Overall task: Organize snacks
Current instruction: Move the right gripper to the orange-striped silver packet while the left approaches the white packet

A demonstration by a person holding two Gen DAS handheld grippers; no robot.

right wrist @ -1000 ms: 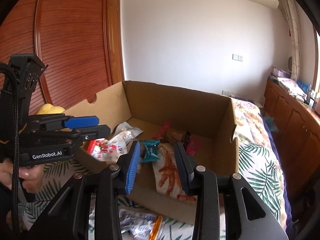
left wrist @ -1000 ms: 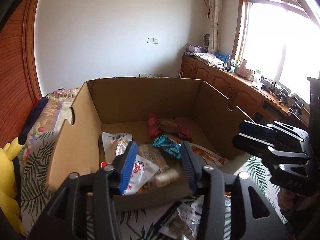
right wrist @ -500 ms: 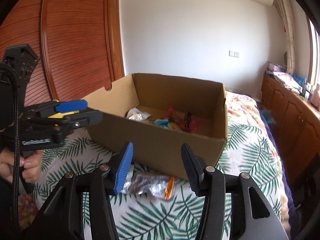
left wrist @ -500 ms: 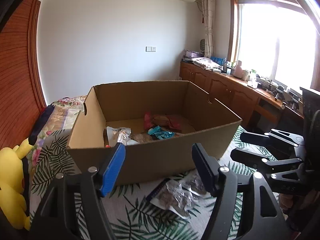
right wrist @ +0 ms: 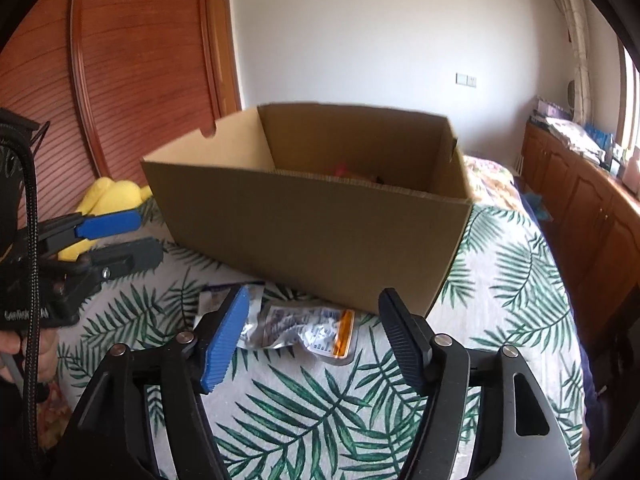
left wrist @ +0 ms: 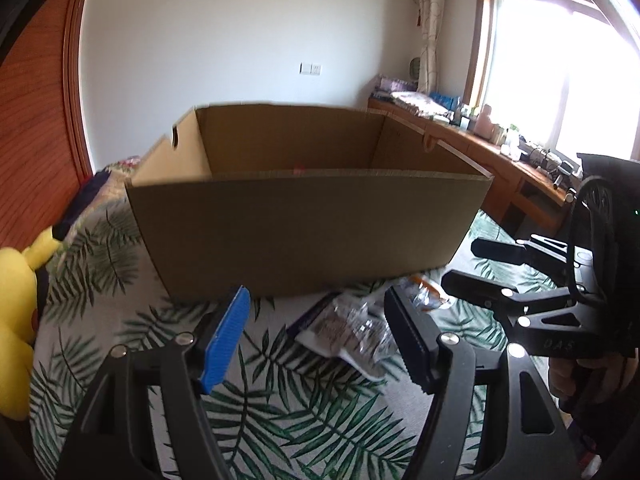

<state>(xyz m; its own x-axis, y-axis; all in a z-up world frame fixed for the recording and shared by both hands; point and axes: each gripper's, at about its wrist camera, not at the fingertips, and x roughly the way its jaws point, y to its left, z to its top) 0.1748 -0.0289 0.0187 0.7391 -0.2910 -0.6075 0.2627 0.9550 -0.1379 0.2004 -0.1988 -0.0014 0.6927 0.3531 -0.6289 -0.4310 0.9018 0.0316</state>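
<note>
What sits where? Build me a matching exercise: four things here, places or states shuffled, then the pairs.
1 cardboard box
2 silver snack packet
3 yellow plush toy
4 wall switch

a lying on the leaf-print cover, in front of the box
b beside the wood panelling
c on the white wall
d upright, top open

Pairs: 1-d, 2-a, 3-b, 4-c

Cardboard box (right wrist: 312, 240) on bedspread (right wrist: 500, 280); snack packet (right wrist: 304, 326) before it; plush toy (right wrist: 108, 200) left.
</note>
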